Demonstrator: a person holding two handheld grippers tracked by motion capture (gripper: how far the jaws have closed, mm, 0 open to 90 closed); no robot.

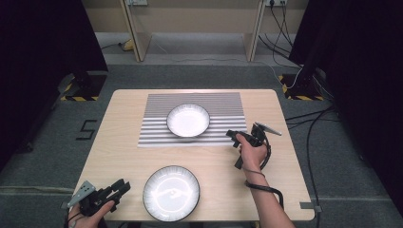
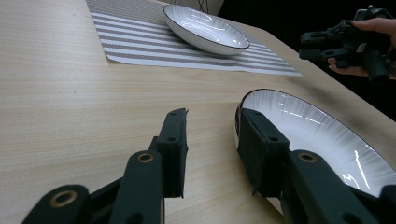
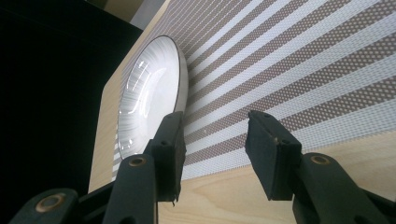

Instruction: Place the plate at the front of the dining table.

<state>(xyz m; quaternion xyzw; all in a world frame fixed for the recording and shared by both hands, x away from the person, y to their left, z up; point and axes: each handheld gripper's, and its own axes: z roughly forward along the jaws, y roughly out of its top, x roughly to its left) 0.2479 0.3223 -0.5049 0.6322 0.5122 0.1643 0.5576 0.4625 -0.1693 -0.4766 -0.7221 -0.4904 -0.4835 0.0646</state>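
A white bowl with a dark rim (image 1: 188,120) sits on a striped placemat (image 1: 157,133) at the middle back of the wooden table (image 1: 119,147). A second white dish (image 1: 171,192) lies near the front edge. My left gripper (image 1: 122,186) rests low at the front left, just left of that dish. In the left gripper view its jaws (image 2: 212,126) stand open with bare wood between them, and the dish's rim (image 2: 327,140) is beside the right jaw. My right gripper (image 1: 231,136) hovers at the placemat's right front corner, open (image 3: 215,126), pointing toward the bowl (image 3: 149,93) across the placemat (image 3: 289,70).
Bare wood lies between the placemat and the front dish. Cables run over the grey floor to the right of the table (image 1: 313,128). Dark curtains stand on both sides, and a wooden frame (image 1: 138,42) stands behind.
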